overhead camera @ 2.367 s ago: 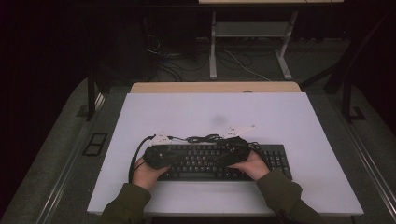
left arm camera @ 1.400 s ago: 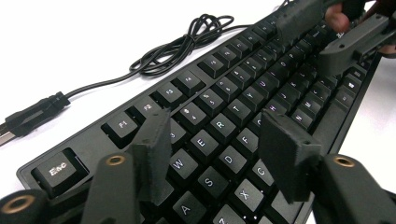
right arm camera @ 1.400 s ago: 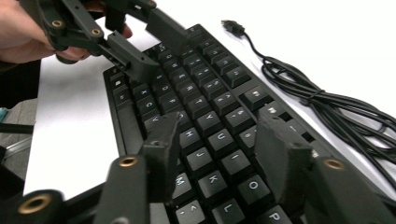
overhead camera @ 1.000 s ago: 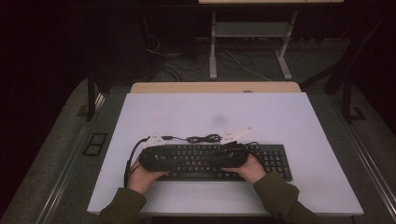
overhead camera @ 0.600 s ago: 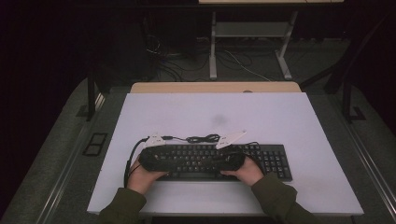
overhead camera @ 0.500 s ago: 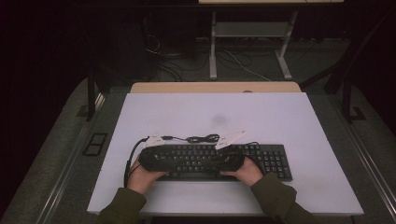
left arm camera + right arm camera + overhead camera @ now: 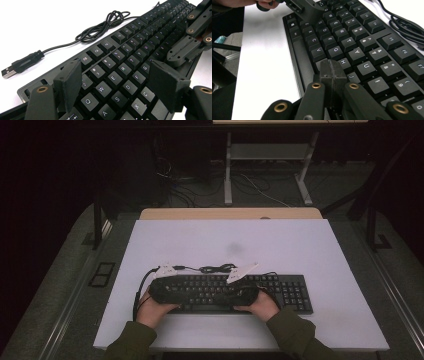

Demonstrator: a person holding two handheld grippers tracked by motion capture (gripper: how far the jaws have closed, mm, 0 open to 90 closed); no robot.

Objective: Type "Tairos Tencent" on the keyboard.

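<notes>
While the white tabletop [image 7: 310, 245] (dark room behind) carries a black keyboard [image 7: 290, 290], the left gripper [image 7: 117, 87] gapes empty above it; the right gripper [image 7: 332, 72] is closed, empty.

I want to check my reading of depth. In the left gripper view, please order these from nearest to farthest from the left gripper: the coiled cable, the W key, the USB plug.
1. W key, between the open jaws of the left gripper.
2. USB plug, left, on the white table.
3. Coiled cable, farther up, behind the keyboard.
</notes>
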